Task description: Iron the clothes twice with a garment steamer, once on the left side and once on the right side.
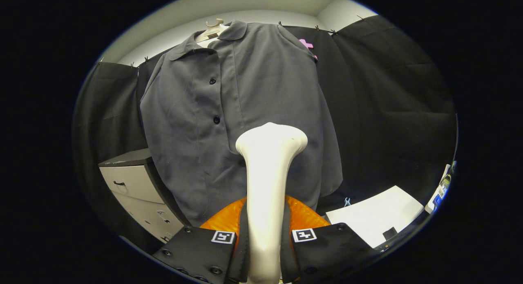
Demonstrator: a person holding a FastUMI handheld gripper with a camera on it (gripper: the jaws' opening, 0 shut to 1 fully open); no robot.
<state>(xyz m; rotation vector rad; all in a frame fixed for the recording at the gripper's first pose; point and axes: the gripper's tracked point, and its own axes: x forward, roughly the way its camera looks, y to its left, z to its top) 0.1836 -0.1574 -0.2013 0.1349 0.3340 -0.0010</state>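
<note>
**Steamer held up to the shirt, no pass visible yet**

Closest in, the gripper (264, 251) has its two fingers pressed in on the handle of the garment steamer (267, 186), one on each side, so the tool is pinched firmly between them. The pale handle rises straight up from between the fingers and flares into a wide head. Behind the handle, just past the fingers, sits something rounded and orange (304, 216); whether it belongs to the steamer or the gripper I cannot tell.

Just beyond the steamer head hangs the grey shirt (196, 124), buttoned, on a hanger (213, 30) against the black booth wall. The head lines up near the shirt's middle, low on its front, a little to the right of the button line. Whether it touches the cloth or stops short is not clear from here.

Off to the left of the fingers, behind the shirt's hem, stands a grey drawer cabinet (132, 182). To the right lies a white sheet (380, 216).

As I judge it, the steamer is in hand and raised, but nothing shows either side finished; both the left and right passes appear to remain.
</note>
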